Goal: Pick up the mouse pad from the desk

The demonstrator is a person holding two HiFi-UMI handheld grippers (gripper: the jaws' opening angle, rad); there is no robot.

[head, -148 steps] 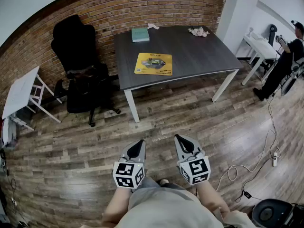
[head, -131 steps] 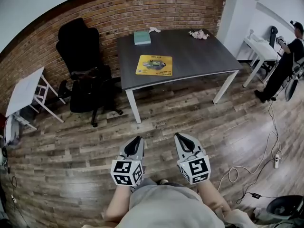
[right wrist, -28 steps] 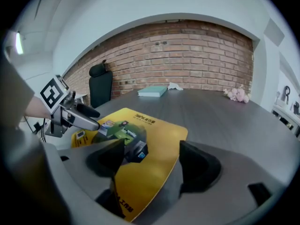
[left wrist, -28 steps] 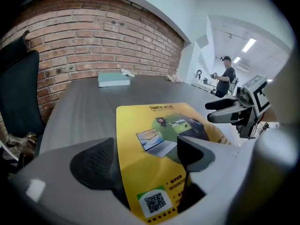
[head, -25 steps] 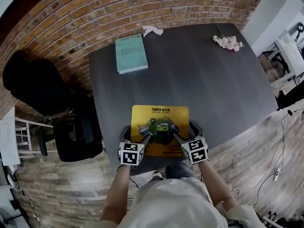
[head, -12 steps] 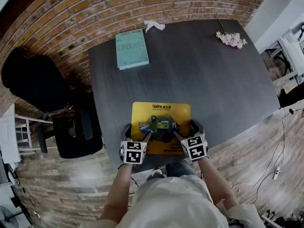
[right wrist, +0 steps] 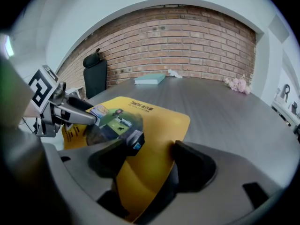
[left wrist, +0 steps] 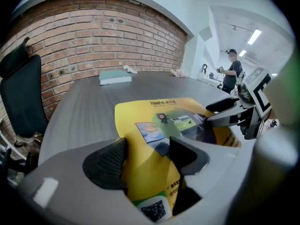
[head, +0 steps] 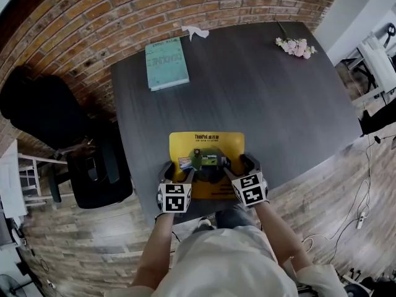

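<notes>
The mouse pad [head: 207, 142], yellow with a printed picture, is lying flat at the near edge of the dark tabletop [head: 272, 98], its front corners reaching between the two grippers. The left gripper [head: 177, 173] is tilting down at the pad's near left corner; its fingers [left wrist: 108, 163] are closing with the yellow edge between them, not yet pressing on it. The right gripper [head: 238, 167] is mirroring it at the near right corner, its fingers [right wrist: 193, 165] also narrowing around the pad's edge without clamping it. Both forearms are reaching forward from the person's body, roughly parallel. Farther back on the tabletop, a teal book [head: 166, 63] and pink flowers [head: 292, 45] are resting near the brick wall [head: 93, 17].
</notes>
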